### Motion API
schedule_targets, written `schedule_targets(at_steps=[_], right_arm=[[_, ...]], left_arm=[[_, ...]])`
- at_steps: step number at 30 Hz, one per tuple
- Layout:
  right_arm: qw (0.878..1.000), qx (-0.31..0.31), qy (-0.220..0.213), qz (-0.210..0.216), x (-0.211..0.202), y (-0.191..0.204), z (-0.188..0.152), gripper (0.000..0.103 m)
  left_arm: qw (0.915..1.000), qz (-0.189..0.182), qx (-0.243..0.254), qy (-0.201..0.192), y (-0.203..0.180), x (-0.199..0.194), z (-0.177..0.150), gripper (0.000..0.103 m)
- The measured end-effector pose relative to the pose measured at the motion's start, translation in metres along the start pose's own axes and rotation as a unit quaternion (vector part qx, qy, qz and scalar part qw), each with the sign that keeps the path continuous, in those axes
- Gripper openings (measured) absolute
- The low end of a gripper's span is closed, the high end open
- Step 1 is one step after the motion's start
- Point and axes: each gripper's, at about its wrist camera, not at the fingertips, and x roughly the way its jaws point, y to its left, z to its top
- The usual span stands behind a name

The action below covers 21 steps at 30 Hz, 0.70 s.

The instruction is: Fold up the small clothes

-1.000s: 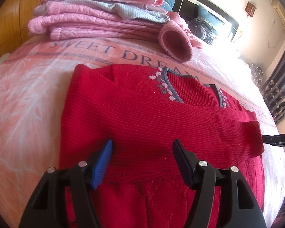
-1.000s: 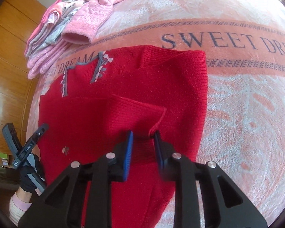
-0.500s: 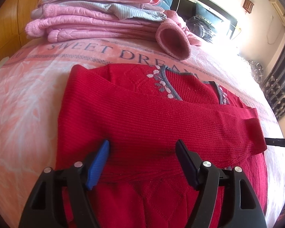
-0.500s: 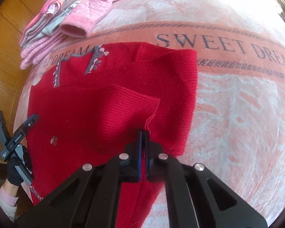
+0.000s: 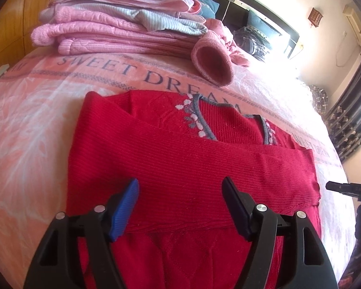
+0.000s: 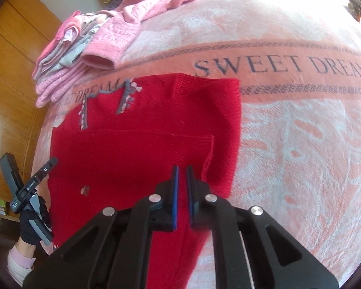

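Your left gripper (image 5: 180,192) hovers low over the red sweater (image 5: 170,159) on the blanket (image 5: 36,120), jaws spread wide, empty. Your right gripper (image 6: 182,175) angles down, nearly closed, apparently holding nothing.

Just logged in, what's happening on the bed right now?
A person is folding a red sweater laid flat on the pink blanket, a gripper in each hand. Both sleeves are already folded across its chest. The left gripper hangs open over the folded sleeve, holding nothing. The right gripper is nearly closed above the sweater's right side. A stack of folded pink clothes sits behind.
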Motion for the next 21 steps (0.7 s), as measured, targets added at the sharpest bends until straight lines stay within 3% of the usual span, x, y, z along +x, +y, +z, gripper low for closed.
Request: schedule_targets(at_steps=[2, 5, 6, 9, 12, 14, 17, 21], right_arm=[[1.000, -0.009, 0.010, -0.013, 0.011, 0.009, 0.000, 0.008], [0.997, -0.010, 0.038, -0.066, 0.039, 0.008, -0.002, 0.008], [0.997, -0.005, 0.042, -0.071, 0.046, 0.003, -0.005, 0.002], [0.998, 0.002, 0.034, -0.054, 0.046, -0.003, -0.006, 0.005], [0.999, 0.029, 0.016, -0.004, 0.019, -0.007, -0.008, 0.011], [1.000, 0.018, 0.014, -0.009, -0.004, -0.002, -0.016, 0.011], [0.999, 0.013, 0.033, 0.003, -0.035, 0.007, -0.040, 0.018], [0.998, 0.003, 0.059, 0.017, -0.067, 0.023, -0.087, 0.032]], left_arm=[[0.9999, -0.003, 0.001, 0.015, -0.001, 0.007, -0.004, 0.072], [0.9995, 0.002, 0.021, 0.023, -0.002, 0.015, -0.012, 0.072], [0.9989, 0.006, 0.039, 0.027, -0.004, 0.017, -0.013, 0.072], [0.9979, 0.010, 0.054, 0.034, -0.008, 0.016, -0.012, 0.071], [0.9986, -0.009, 0.007, 0.051, 0.000, 0.002, -0.008, 0.065], [0.9974, -0.023, -0.011, 0.068, 0.004, -0.017, -0.009, 0.064], [0.9953, -0.018, 0.002, 0.095, 0.009, -0.060, -0.024, 0.064], [0.9899, -0.003, 0.006, 0.142, 0.030, -0.115, -0.067, 0.065]])
